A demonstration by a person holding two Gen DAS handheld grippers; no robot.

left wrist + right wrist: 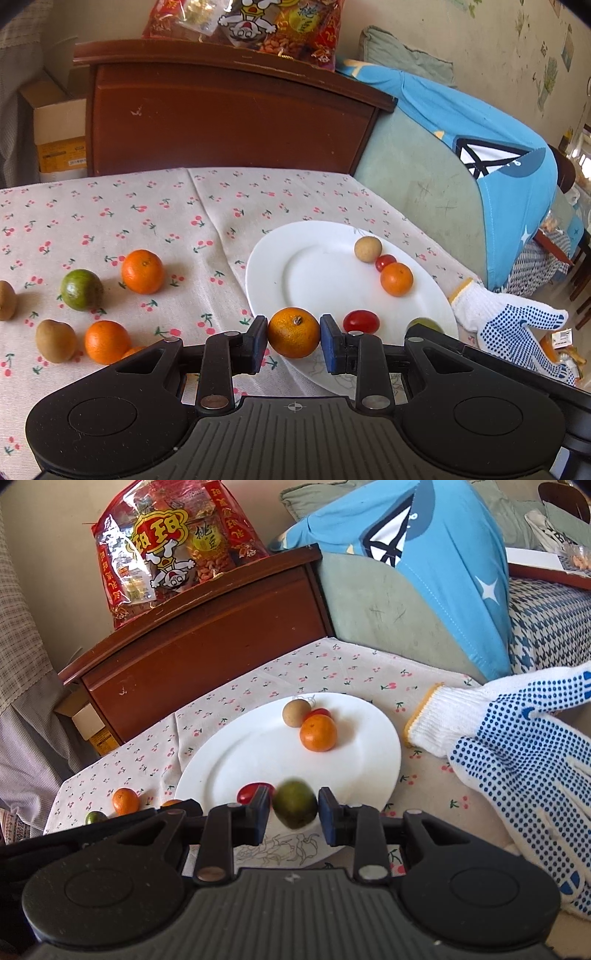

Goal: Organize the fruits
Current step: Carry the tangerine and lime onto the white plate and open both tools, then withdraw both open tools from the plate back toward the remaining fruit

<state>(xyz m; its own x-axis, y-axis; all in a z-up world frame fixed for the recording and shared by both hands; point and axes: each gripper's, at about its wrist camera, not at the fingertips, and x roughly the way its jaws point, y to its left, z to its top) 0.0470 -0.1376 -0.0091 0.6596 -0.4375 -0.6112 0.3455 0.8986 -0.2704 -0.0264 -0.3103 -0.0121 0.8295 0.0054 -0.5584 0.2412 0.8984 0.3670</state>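
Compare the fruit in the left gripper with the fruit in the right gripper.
The left gripper holds an orange mandarin; the right gripper holds a green fruit. The mandarin shows a dark stem scar facing the camera; the green fruit shows none and looks blurred. The mandarin is at the white plate's near rim; the green fruit is over the plate. Both are small, round, and sit between blue pads.

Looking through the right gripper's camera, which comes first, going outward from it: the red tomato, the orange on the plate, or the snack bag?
Seen from the right gripper, holding a green fruit:
1. Red tomato, just left of its fingers, on the plate's near edge.
2. Orange, farther back on the plate.
3. Snack bag, farthest, on the wooden cabinet behind the table.
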